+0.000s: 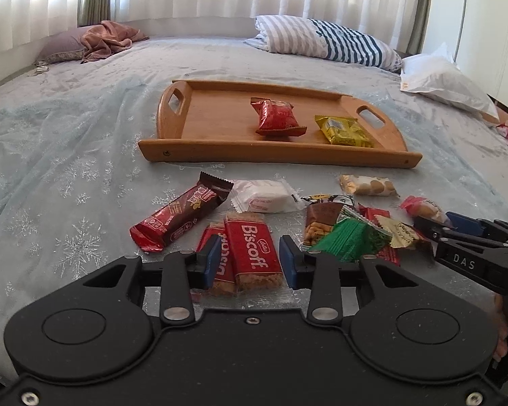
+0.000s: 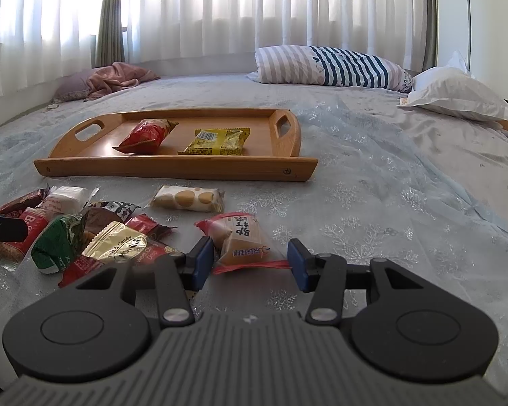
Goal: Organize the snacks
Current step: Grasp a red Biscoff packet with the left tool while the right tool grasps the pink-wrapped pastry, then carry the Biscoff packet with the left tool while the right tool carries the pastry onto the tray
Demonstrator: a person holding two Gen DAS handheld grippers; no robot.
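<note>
Through the left wrist camera, the left gripper [image 1: 249, 260] is hovering low over the bedspread [image 1: 84, 176], its blue fingers standing apart on either side of two Biscoff biscuit packs [image 1: 254, 253] lying just in front of the wooden tray [image 1: 274, 160]. These flat, rectangular packs are likely light but brittle inside, so a gentle pinch across the short width seems the safest hold; the glossy wrap may be slippery. Already sitting on the tray are a puffy red bag [image 1: 277, 117] and a yellow packet [image 1: 343, 131]. Nearer than the tray, a long brown bar [image 1: 183, 216], a white wrapped sweet [image 1: 266, 197] and a green packet [image 1: 352, 238] are lying loosely together. Through the right wrist camera, the right gripper [image 2: 250, 260] is reaching with its fingers spread wide around a clear cake pouch [image 2: 242, 240] with red sealed ends, lying in front of the tray [image 2: 172, 167]. The pouch is looking soft and crushable, so it probably wants a light squeeze across its middle. A nougat bar [image 2: 188, 199] is lying between it and the tray.
</note>
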